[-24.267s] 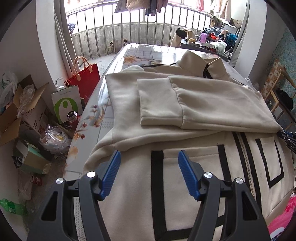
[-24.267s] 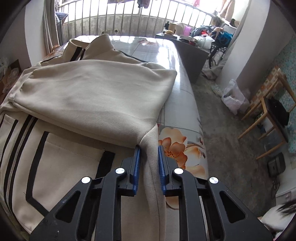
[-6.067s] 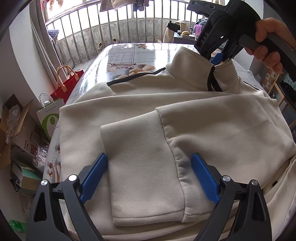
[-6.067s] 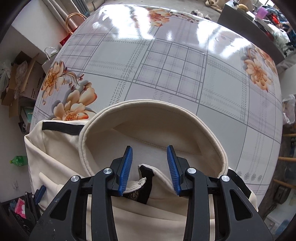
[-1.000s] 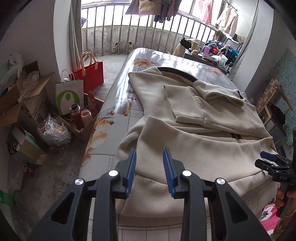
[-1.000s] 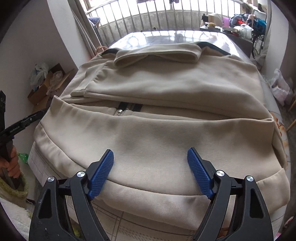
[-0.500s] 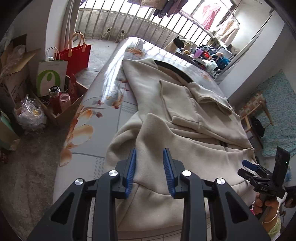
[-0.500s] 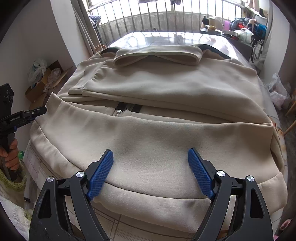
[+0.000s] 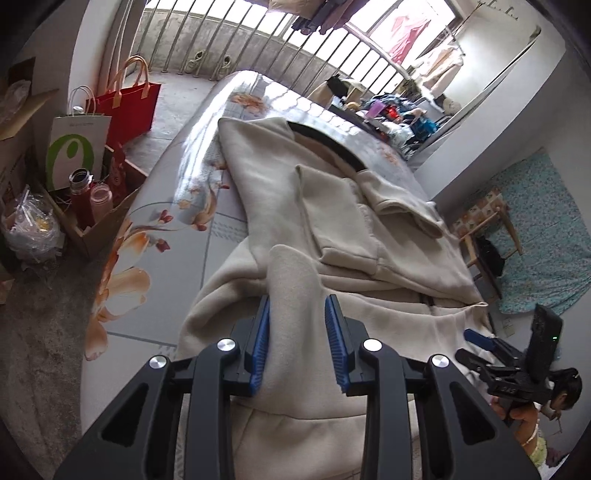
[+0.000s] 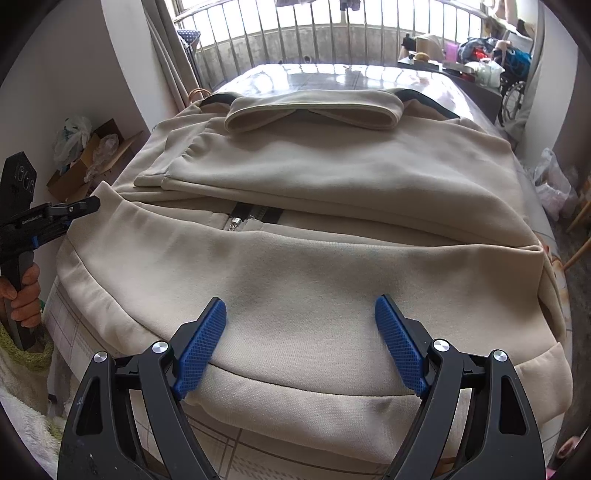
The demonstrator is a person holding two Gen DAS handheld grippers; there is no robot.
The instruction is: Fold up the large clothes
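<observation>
A: Where do we stand with the jacket [image 10: 317,206]?

B: It lies on the flowered table [image 9: 173,236], sleeves folded in over the chest, collar [image 10: 314,107] at the far end toward the balcony railing [image 10: 295,33]. The bottom hem is doubled up toward the zipper [image 10: 233,220].

A: And our left gripper [image 9: 297,325]?

B: Its blue pads are drawn in on a raised corner of the hem, on the jacket's left edge. In the right wrist view we see the same tool at that corner, pinched on the cloth.

A: The right gripper [image 10: 301,332]?

B: Spread wide, nothing between the pads, hovering over the middle of the folded hem band, near the table's front edge.

A: So what does the next move turn on?

B: The jacket's long axis runs away from us, hem near, collar far. We judge the fold must carry the hem along that axis toward the collar. The left tool already has its corner; the right one sits mid-hem, and the jacket's right corner lies off to its right, ungripped
</observation>
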